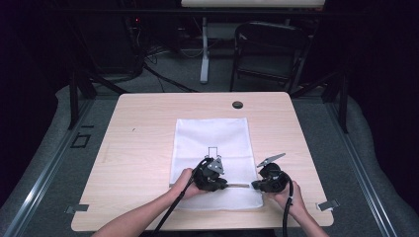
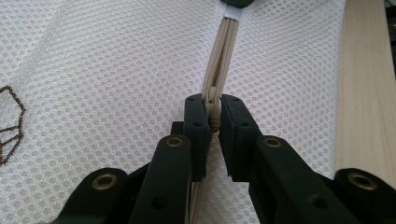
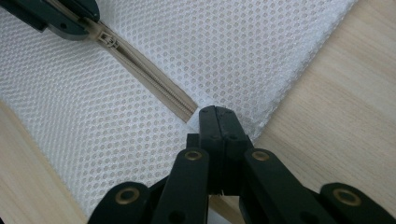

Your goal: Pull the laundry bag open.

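Two tools worked over a white mesh bag that lay flat on the wooden counter in the high view. The left tool sat on the near part of the bag, held in the person's left hand, and the right tool sat at the bag's near right corner, in the right hand. A beige zipper ran between the two tools, close to the bag's near edge. A small dark outline drawing marked the middle of the bag, and a round black cap sat in the counter beyond it.

From the left tool view, the left tool was clenched on the zipper slider, one jaw on each side of it. The zipper stretched away across the mesh, and a strip of counter showed at the right.

From the right tool view, the right tool was clamped tight on the end of the bag, just past where the zipper stopped. Its jaws met with only the thin fabric between them. The left tool showed at the top left, against the slider. Bare counter lay on both sides of the bag.
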The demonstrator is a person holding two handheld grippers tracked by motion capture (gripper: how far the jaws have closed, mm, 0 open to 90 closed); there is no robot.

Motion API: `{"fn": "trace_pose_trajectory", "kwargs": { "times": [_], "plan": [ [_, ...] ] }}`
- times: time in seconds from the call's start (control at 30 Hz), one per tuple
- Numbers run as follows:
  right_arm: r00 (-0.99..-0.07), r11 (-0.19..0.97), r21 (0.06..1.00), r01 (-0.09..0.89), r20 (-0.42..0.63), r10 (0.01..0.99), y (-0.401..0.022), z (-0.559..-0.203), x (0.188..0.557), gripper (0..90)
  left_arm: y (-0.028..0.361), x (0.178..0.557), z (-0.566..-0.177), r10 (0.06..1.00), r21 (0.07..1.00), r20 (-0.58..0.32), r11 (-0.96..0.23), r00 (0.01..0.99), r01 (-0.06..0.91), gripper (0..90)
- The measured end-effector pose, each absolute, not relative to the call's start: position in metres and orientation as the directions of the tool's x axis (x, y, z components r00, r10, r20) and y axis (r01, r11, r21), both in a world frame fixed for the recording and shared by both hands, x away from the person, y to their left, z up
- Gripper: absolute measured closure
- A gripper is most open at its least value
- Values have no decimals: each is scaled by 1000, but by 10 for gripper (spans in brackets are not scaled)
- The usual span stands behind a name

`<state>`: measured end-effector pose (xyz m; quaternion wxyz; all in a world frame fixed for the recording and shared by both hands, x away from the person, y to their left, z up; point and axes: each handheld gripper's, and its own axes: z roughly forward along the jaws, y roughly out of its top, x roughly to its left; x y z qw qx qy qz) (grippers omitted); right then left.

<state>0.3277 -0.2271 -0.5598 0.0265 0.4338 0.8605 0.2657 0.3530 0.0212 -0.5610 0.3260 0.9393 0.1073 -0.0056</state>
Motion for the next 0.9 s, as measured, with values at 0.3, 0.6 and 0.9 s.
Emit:
{"fn": "trace_pose_trajectory", "kwargs": {
  "times": [0.3, 0.6, 0.9],
  "plan": [
    [-615, 470, 487, 736, 191, 765, -226, -561, 327, 900, 28, 353, -561, 204, 620, -88, -755, 975, 213, 813],
    [-612, 472, 478, 741, 190, 768, -226, -560, 327, 900, 28, 351, -561, 203, 619, -91, -755, 975, 215, 813],
    [-607, 474, 462, 749, 194, 771, -228, -559, 327, 900, 27, 350, -560, 192, 616, -92, -760, 977, 207, 814]
  ]
}}
